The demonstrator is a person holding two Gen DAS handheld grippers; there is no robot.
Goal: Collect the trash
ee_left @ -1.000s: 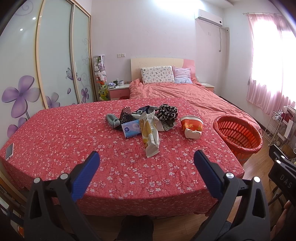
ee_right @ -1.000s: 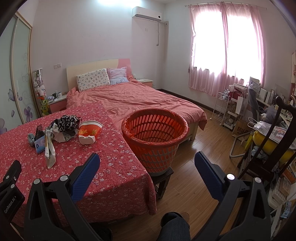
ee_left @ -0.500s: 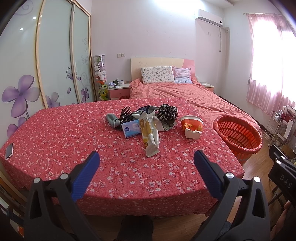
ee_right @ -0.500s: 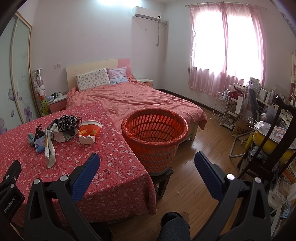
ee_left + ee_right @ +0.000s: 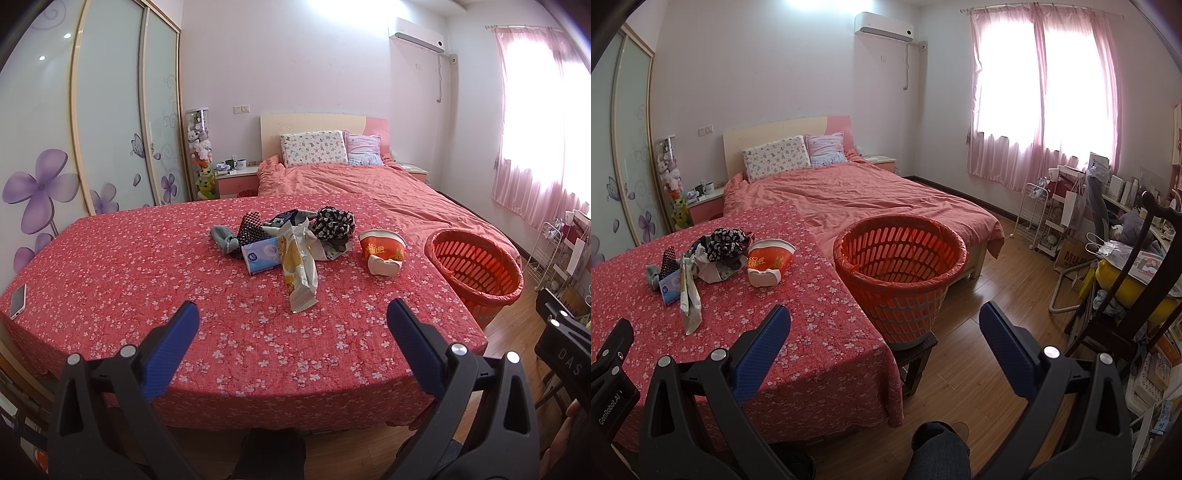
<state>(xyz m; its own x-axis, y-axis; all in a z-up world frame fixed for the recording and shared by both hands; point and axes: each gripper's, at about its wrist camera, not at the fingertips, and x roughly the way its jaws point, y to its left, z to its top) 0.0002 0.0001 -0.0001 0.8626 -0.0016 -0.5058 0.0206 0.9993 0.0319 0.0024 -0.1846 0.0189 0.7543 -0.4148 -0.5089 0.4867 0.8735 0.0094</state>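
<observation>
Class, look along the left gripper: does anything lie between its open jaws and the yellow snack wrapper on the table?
Nothing visible does. Only bare flowered tablecloth lies between the left gripper and the snack wrapper, the nearest item of the pile.

Two hand-held grippers are in view: the left hand-held gripper (image 5: 291,317) and the right hand-held gripper (image 5: 884,321), each with two blue-padded fingers spread wide. One bench (image 5: 129,266) under a red floral cloth carries one pile of litter: one instant noodle cup (image 5: 382,251), one snack wrapper (image 5: 297,269), one blue tissue pack (image 5: 260,254), one grey sock (image 5: 223,238), and one black-and-white patterned cloth (image 5: 334,221). One phone (image 5: 17,301) lies apart. One orange basket (image 5: 901,273) stands beside it. The bed (image 5: 871,192) has two pillows.
</observation>
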